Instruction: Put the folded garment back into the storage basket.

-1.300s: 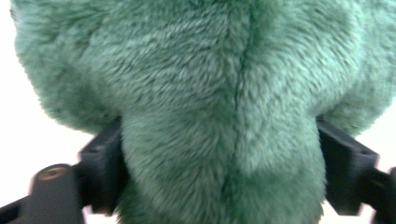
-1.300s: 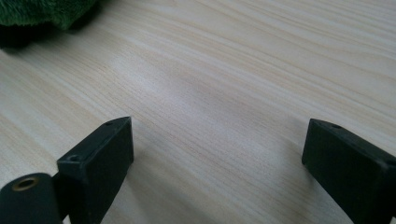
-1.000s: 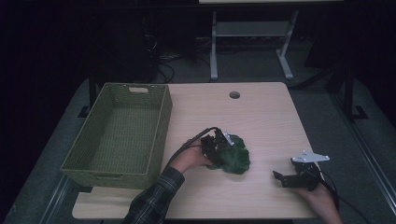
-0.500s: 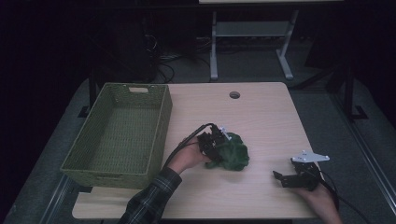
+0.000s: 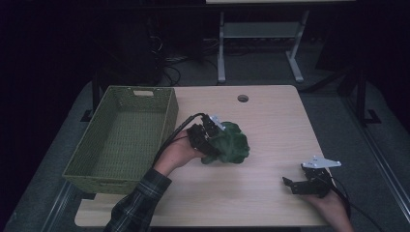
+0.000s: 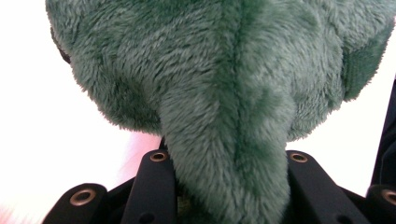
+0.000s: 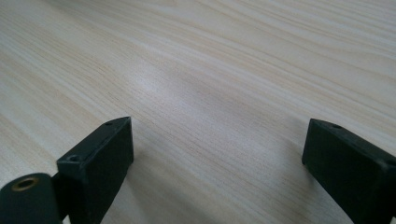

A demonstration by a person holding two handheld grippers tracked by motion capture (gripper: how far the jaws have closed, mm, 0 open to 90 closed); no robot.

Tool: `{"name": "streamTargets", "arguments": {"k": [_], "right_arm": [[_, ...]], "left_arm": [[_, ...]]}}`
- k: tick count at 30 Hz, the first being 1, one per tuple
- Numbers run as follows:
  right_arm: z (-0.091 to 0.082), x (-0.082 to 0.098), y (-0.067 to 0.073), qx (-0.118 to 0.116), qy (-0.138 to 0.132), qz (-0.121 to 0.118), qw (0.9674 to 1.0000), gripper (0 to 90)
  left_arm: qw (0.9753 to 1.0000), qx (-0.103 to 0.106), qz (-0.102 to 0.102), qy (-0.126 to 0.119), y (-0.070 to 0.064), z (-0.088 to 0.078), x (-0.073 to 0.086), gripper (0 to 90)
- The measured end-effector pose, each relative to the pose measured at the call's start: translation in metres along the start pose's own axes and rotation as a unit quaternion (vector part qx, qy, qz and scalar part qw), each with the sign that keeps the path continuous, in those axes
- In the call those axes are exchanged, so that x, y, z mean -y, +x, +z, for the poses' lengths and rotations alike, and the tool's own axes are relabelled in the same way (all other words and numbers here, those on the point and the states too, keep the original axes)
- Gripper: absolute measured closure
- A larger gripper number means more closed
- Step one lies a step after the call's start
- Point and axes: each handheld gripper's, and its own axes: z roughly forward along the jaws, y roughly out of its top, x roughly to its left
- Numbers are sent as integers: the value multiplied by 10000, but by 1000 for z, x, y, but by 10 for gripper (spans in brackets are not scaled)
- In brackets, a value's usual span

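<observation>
A fuzzy green plush toy point(image 5: 231, 143), soft and rounded, sat mid-tabletop point(image 5: 270, 111) on pale woodgrain, a fold of it clenched by the left hand-held gripper point(image 5: 212, 140). A woven green basket point(image 5: 82, 162) stood to its left. The right hand-held gripper point(image 5: 297, 185) rested wide apart, holding nothing.

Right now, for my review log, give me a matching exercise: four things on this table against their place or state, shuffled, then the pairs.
Things:
1. left gripper
2. right gripper
3. woven basket
4. green plush toy

States:
A. empty, at the table's left
B. pinched between black jaws
C. open over bare wood
D. shut on soft fur

Pairs: 1-D, 2-C, 3-A, 4-B
</observation>
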Motion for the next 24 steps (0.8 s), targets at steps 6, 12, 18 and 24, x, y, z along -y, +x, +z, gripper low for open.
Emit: {"name": "streamTargets", "arguments": {"k": [6, 12, 18, 24], "right_arm": [[0, 0, 0, 0, -2, 0, 10000, 84], [0, 0, 0, 1, -2, 0, 10000, 85], [0, 0, 0, 1, -3, 0, 10000, 85], [0, 0, 0, 0, -1, 1, 10000, 85]], "left_arm": [[9996, -215, -157, -76, 8, -28, 8, 679], [9986, -406, -273, -202, 15, -58, 20, 679], [9968, -624, -435, -245, 21, -86, 32, 679], [9944, -811, -600, -303, 28, -112, 50, 679]]}}
